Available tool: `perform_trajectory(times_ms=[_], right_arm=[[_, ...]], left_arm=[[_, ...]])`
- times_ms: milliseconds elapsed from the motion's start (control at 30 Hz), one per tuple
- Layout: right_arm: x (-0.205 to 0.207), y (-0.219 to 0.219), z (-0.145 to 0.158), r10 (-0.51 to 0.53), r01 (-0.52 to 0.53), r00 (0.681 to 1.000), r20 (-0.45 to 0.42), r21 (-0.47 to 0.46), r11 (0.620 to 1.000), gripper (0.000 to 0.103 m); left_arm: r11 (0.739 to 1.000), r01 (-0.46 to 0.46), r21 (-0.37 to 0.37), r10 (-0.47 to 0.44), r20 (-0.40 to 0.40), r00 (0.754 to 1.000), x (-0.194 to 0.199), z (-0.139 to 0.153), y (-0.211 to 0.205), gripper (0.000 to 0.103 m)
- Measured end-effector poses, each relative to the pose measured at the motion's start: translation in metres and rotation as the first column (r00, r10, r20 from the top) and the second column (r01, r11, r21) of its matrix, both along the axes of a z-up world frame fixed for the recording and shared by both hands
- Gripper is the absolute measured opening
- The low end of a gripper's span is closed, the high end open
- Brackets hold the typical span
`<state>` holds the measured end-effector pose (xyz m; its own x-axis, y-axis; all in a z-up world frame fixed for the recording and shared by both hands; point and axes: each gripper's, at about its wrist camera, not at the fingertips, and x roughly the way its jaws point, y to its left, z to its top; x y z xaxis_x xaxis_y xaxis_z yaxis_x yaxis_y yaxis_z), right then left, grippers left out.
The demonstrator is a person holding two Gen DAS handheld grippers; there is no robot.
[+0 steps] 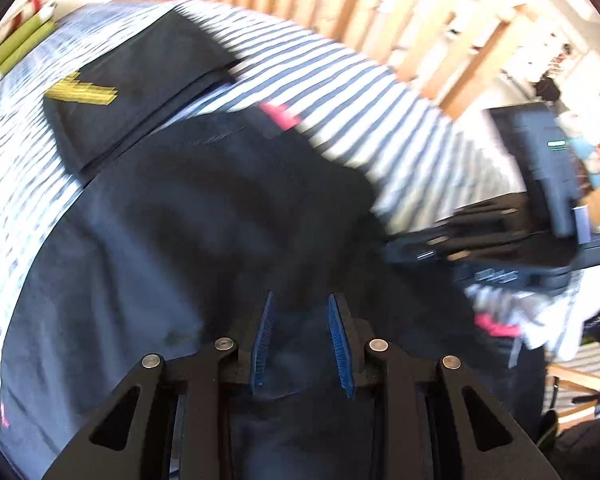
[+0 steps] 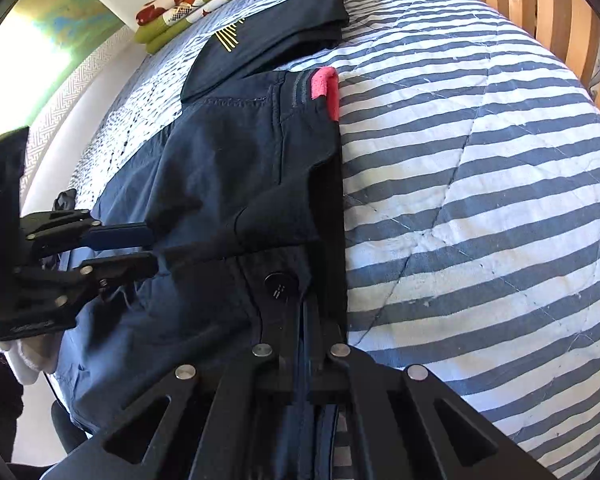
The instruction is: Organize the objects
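A pair of dark navy cotton trousers with a pink waistband tab (image 2: 228, 184) lies spread on a blue-and-white striped quilted bedspread (image 2: 480, 184), its waistband running along the right side of the right wrist view and its legs reaching toward the left. The right gripper (image 2: 306, 320) is clamped on the waistband edge just below the round dark button (image 2: 279, 285), its fingers drawn tight together with cloth pinched between them. The left gripper (image 1: 302, 332) stands with its blue-ribbed pads (image 1: 265, 336) apart over the trouser fabric; in the right wrist view the same tool (image 2: 148, 250) comes in from the left with dark cloth lying between its two fingers, though whether they press the cloth cannot be told. Beyond the trousers, at the far side of the bed, a folded black garment with a yellow printed emblem (image 2: 268, 32) rests on the bedspread, touching the trousers' far edge. Farther still, against the white wall, lies a stack of folded green cloths topped by a red-and-white floral one (image 2: 196, 4). A light wooden slatted bed frame (image 2: 540, 4) rises along the far right. The left wrist view is heavily motion-blurred; there the right-hand tool (image 1: 500, 248) shows only as a dark smear at right
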<state>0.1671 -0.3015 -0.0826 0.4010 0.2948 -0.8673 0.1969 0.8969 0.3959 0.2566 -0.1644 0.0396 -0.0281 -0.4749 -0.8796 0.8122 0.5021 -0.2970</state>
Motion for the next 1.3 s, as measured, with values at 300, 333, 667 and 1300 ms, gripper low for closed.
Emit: perform_trajectory(times_ms=[300, 333, 667, 1300], right_arm=[[0.009, -0.011, -0.010, -0.037, 0.040, 0.998, -0.041, 0.089, 0.995, 0.001], [0.009, -0.012, -0.010, -0.040, 0.044, 0.998, -0.047, 0.093, 0.995, 0.001], [-0.014, -0.020, -0.016, -0.084, 0.110, 0.988, -0.129, 0.208, 0.972, 0.001], [0.013, -0.017, -0.011, -0.067, 0.083, 0.992, -0.108, 0.152, 0.985, 0.001]], left_arm=[[1.000, 0.018, 0.025, -0.014, -0.127, 0.992, 0.015, -0.044, -0.062, 0.033], [1.000, 0.009, 0.010, -0.007, -0.155, 0.988, 0.019, -0.046, -0.060, 0.034], [0.995, 0.059, 0.077, -0.055, -0.046, 0.997, -0.013, -0.042, -0.062, 0.037], [0.999, -0.015, 0.046, 0.016, -0.029, 0.999, 0.003, -0.028, -0.045, 0.036]])
